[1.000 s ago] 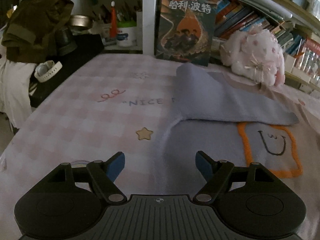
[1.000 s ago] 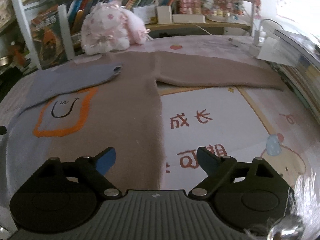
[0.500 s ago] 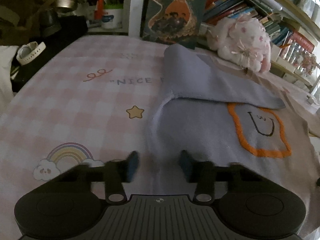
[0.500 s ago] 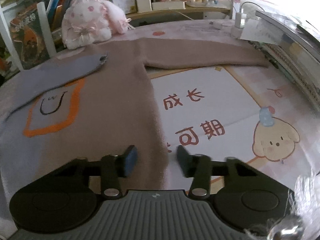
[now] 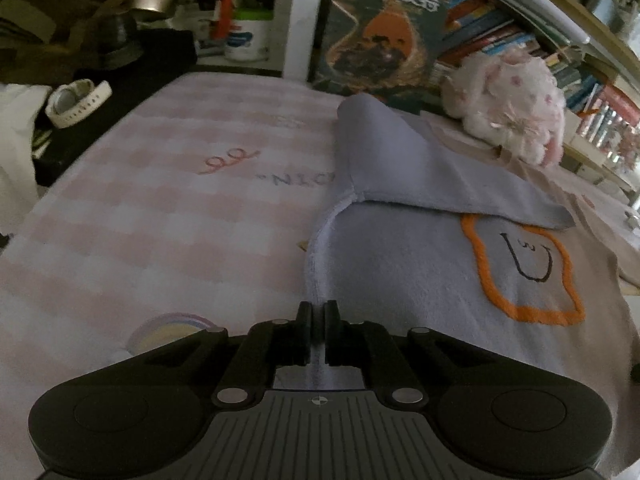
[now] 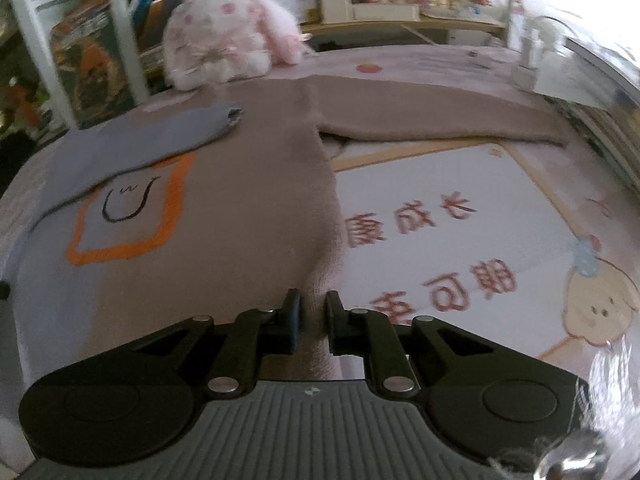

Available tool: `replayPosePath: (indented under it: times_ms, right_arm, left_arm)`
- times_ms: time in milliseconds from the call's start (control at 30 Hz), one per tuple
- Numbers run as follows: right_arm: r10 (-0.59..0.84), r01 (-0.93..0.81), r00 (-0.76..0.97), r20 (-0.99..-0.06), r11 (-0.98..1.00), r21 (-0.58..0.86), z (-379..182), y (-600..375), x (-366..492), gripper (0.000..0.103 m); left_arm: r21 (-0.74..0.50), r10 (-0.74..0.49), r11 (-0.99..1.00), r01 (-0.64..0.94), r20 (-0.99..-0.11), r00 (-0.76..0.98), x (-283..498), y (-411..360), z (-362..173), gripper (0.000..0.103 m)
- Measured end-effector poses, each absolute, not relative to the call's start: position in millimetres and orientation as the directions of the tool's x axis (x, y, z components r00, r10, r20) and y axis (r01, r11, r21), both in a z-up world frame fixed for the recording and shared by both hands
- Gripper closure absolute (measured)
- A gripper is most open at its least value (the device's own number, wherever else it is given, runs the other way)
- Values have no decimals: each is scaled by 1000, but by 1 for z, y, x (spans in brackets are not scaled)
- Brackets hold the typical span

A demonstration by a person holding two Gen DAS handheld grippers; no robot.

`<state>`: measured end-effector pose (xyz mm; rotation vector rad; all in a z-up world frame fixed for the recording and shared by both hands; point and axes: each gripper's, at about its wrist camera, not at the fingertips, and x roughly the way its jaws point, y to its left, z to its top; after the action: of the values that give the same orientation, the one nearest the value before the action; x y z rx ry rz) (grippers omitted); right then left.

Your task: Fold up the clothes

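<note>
A two-tone sweater [image 5: 400, 264] lies flat on a printed sheet, lavender on one half and tan on the other [image 6: 248, 208], with an orange-outlined smiley patch [image 5: 524, 268] on the chest. Its lavender sleeve [image 5: 420, 172] is folded across the body. The tan sleeve [image 6: 432, 116] lies stretched out sideways. My left gripper [image 5: 318, 312] is shut on the lavender hem corner. My right gripper [image 6: 313, 304] is shut on the tan hem corner, which bunches up between the fingers.
A pink plush toy [image 5: 508, 108] sits at the sweater's far end, also seen in the right wrist view [image 6: 228, 44]. A bookshelf with a large book [image 5: 384, 32] stands behind. A white watch [image 5: 76, 102] and dark clothes lie at far left. A charger [image 6: 528, 56] is at far right.
Both grippers were open above the hem, then moved down and closed on the hem corners. The fabric at both corners now bunches up between the fingers.
</note>
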<state>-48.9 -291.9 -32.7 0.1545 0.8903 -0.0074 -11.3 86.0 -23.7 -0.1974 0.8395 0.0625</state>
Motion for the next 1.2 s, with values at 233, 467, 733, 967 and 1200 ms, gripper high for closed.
replayPosePath:
  times_ms: [233, 467, 733, 967, 1200]
  right_arm:
    - [74, 45, 624, -778, 991, 130, -32, -283, -46, 91]
    - [54, 83, 626, -778, 987, 135, -33, -282, -49, 83]
    - [-35, 183, 662, -749, 976, 115, -26, -277, -66, 22]
    - [-100, 210, 662, -743, 976, 55, -24, -270, -85, 14]
    - [-143, 253, 647, -749, 967, 34, -23, -280, -97, 12]
  left_arm:
    - [-130, -15, 984, -123, -746, 666, -11, 93, -22, 98]
    - [-76, -5, 994, -76, -739, 674, -13, 86, -17, 92]
    - [-19, 8, 999, -26, -644, 765, -33, 68, 0, 20]
    - [-55, -88, 996, 68, -655, 750, -41, 50, -7, 17]
    - [-44, -121, 991, 122, -662, 740, -44, 31, -13, 13]
